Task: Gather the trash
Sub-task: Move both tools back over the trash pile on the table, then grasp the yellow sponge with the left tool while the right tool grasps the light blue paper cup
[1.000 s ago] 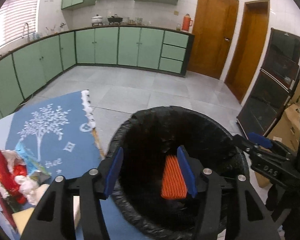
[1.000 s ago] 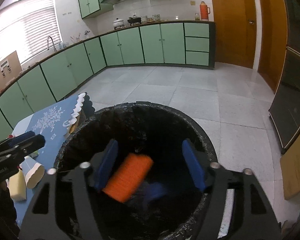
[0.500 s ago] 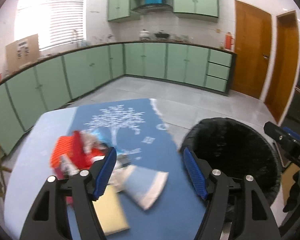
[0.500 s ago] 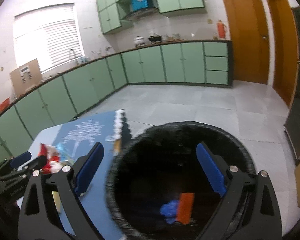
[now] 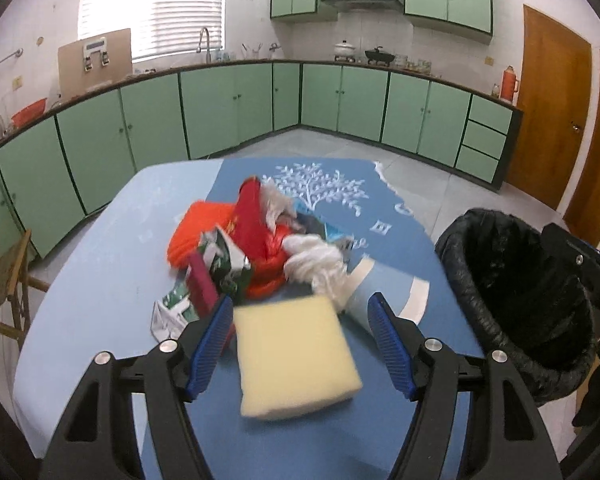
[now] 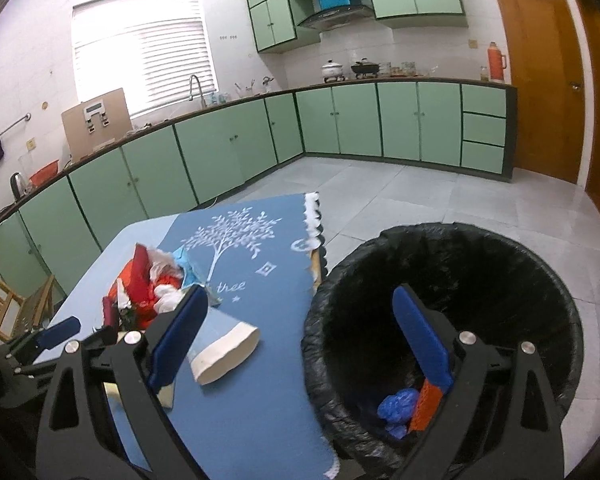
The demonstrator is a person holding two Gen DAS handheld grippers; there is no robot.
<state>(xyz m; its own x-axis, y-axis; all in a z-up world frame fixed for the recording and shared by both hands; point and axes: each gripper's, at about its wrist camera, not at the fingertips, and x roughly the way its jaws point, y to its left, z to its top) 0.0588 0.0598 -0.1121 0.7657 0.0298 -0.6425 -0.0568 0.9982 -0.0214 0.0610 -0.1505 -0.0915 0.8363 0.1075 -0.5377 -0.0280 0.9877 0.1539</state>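
Note:
A heap of trash (image 5: 256,248) lies on the blue table: red and orange wrappers, white crumpled paper, a green-and-white packet. A pale yellow sponge (image 5: 294,354) lies in front of it, between the open fingers of my left gripper (image 5: 300,344). A flattened blue-and-white paper cup (image 5: 384,296) lies to its right, also in the right wrist view (image 6: 226,350). The black-lined trash bin (image 6: 440,320) holds an orange item (image 6: 428,404) and a blue wad (image 6: 398,402). My right gripper (image 6: 300,340) is open and empty above the bin's left rim.
The table (image 5: 100,280) carries a blue mat with a white tree print (image 6: 244,248). A wooden chair (image 5: 4,284) stands at the table's left. Green cabinets line the far walls, with tiled floor (image 6: 400,192) between.
My left gripper has swung left from above the bin to the table, now over the sponge. The orange item fell into the bin. My right gripper has risen and drawn back.

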